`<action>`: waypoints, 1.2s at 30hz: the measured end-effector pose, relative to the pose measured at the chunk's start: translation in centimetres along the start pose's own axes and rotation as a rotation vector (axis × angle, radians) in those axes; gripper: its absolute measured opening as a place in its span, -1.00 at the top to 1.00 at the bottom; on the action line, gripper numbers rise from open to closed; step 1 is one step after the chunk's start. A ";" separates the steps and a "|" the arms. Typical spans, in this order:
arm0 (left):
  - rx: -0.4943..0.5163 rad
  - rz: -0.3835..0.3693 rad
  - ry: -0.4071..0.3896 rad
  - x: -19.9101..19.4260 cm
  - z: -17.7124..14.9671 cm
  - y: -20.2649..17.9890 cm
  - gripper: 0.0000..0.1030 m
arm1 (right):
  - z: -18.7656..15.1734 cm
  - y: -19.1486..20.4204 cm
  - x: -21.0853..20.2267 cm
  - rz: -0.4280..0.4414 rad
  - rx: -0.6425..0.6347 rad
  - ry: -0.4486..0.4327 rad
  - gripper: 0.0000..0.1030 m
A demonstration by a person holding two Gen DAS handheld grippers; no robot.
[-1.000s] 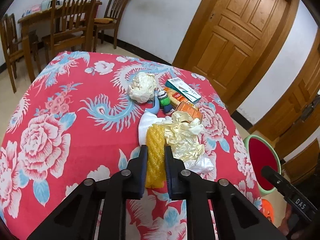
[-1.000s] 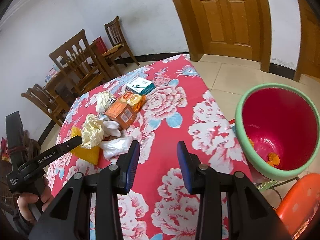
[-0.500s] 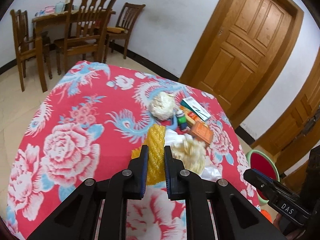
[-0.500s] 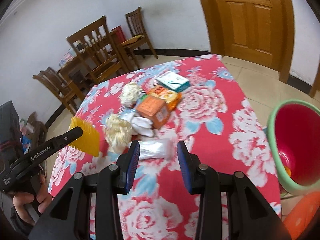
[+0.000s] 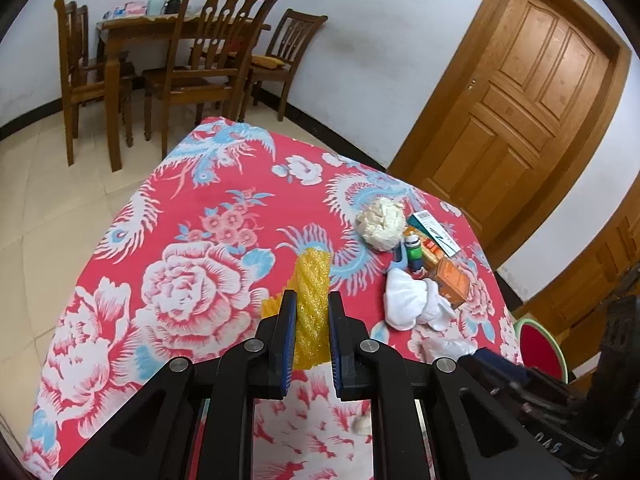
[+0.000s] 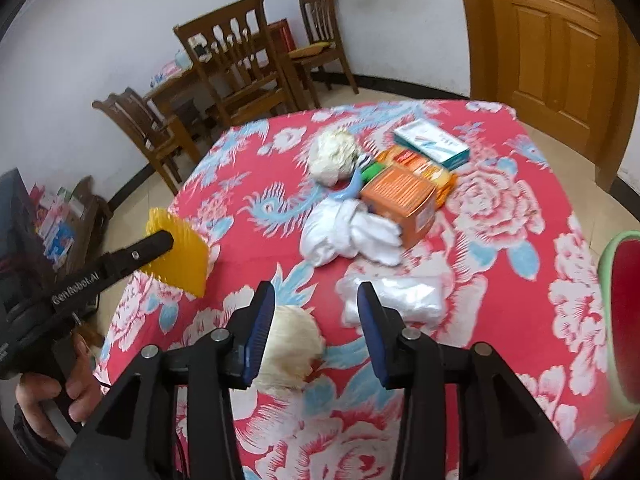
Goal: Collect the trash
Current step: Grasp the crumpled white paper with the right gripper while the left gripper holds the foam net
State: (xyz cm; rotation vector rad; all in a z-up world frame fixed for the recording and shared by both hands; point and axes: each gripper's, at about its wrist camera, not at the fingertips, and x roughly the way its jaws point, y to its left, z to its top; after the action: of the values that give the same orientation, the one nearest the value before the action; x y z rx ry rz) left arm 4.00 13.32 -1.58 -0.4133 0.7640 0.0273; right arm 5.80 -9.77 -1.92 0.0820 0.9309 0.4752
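My left gripper (image 5: pixel 312 316) is shut on a yellow ridged wrapper (image 5: pixel 310 300) and holds it above the red floral tablecloth (image 5: pixel 192 280); the wrapper also shows in the right wrist view (image 6: pixel 180 256). My right gripper (image 6: pixel 316 312) is open and empty, above a cream crumpled paper ball (image 6: pixel 290 354) near the table's front. On the table lie a clear plastic bag (image 6: pixel 396 298), white cloth (image 6: pixel 348 236), an orange box (image 6: pixel 400 196), a second paper ball (image 6: pixel 334 156), a teal-white box (image 6: pixel 430 148) and a small green-capped bottle (image 5: pixel 413 250). The green-rimmed red bin (image 6: pixel 624 320) stands at right.
Wooden chairs (image 5: pixel 216 60) and a wooden table (image 5: pixel 120 40) stand behind the table near the white wall. A wooden door (image 5: pixel 520 120) is at the back right. An orange stool (image 6: pixel 612 452) sits by the bin. Tiled floor surrounds the table.
My left gripper has lifted the yellow wrapper off the pile and drawn it back leftward. My right gripper has swung left from the bin, over the table and the cream paper ball.
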 end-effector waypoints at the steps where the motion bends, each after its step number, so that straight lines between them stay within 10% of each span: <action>1: -0.003 0.000 0.001 0.0 -0.1 0.2 0.72 | -0.2 0.1 0.2 0.001 -0.005 0.010 0.14; 24: -0.017 0.008 -0.006 -0.6 -0.4 1.0 0.72 | -3.4 2.8 4.2 0.131 -0.013 0.146 0.19; 36: 0.032 -0.014 -0.016 -1.6 -0.4 -1.2 0.72 | -3.2 0.9 0.7 0.144 0.046 0.046 0.39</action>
State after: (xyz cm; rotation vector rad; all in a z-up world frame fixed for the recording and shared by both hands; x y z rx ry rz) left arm 2.79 12.24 -0.27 -0.3873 0.7452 0.0050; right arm 3.32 -9.05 -4.14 0.1813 0.9856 0.5913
